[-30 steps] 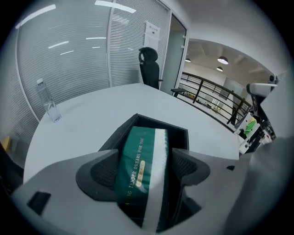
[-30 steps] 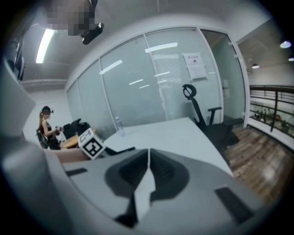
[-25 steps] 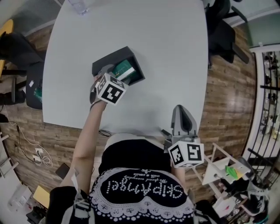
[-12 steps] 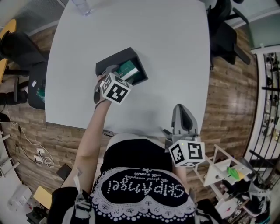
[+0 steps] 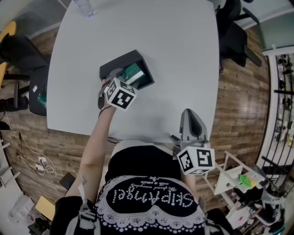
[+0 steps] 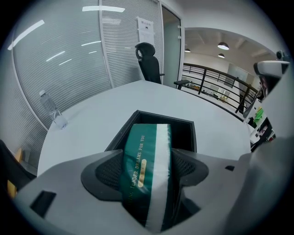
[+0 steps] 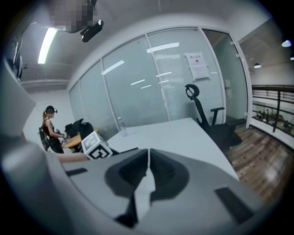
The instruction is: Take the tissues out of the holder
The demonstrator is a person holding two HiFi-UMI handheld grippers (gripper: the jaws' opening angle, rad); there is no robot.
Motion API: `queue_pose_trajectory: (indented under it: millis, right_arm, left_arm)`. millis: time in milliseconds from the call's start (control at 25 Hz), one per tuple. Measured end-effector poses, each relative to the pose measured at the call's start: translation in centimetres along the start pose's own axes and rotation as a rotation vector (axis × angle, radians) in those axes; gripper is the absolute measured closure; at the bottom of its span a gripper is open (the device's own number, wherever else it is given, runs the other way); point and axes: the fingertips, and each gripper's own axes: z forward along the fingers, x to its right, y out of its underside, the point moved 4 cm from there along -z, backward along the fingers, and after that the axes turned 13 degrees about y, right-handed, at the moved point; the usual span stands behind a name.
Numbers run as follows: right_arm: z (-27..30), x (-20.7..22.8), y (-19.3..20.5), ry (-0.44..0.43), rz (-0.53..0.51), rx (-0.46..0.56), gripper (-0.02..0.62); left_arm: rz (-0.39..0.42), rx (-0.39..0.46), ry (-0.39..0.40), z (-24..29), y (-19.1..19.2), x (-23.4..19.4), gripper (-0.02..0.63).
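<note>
A black open-topped holder (image 5: 109,66) (image 6: 188,129) sits on the white table. A green and white tissue pack (image 5: 131,72) (image 6: 148,170) stands tilted in it, its near end raised above the rim. My left gripper (image 5: 114,79) (image 6: 149,172) is shut on that pack, one jaw pressed against each side. My right gripper (image 5: 191,120) (image 7: 148,172) hovers at the table's near edge by my body, jaws together with nothing between them.
The white table (image 5: 174,55) spreads wide beyond the holder. A clear water bottle (image 5: 84,6) (image 6: 53,110) stands at its far left corner. Black office chairs (image 5: 234,32) flank the table on the wooden floor. A cluttered rack (image 5: 239,183) stands at the right.
The left gripper has closed in over the holder and lifted the tissue pack's near end slightly. The right gripper has stayed where it was.
</note>
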Motion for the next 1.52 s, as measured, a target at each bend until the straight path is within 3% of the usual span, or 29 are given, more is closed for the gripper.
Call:
queue_pose_trajectory:
  millis: [240, 640, 1000, 1280, 1520]
  right_arm:
    - [0.2, 0.2, -0.3, 0.006, -0.007, 0.006, 0.560]
    - [0.7, -0.2, -0.9, -0.022, -0.028, 0.029, 0.561]
    - [1.3, 0.0, -2.5, -0.043, -0.052, 0.091, 0.561]
    - [-0.4, -1.1, -4.7, -0.074, -0.068, 0.164, 0.560]
    - [-1.8, -1.7, -6.3, -0.101, -0.073, 0.213, 0.560]
  left_arm:
    - [0.000, 0.013, 0.005, -0.4, -0.2, 0.0, 0.270]
    - [0.003, 0.144, -0.013, -4.3, -2.6, 0.7, 0.272]
    - [-0.104, 0.481, -0.059, -11.6, -6.8, 1.0, 0.272]
    - [-0.107, 0.702, -0.141, -19.3, -8.6, 2.9, 0.272]
    - [-0.071, 0.829, -0.206, -24.6, -9.1, 5.6, 0.272]
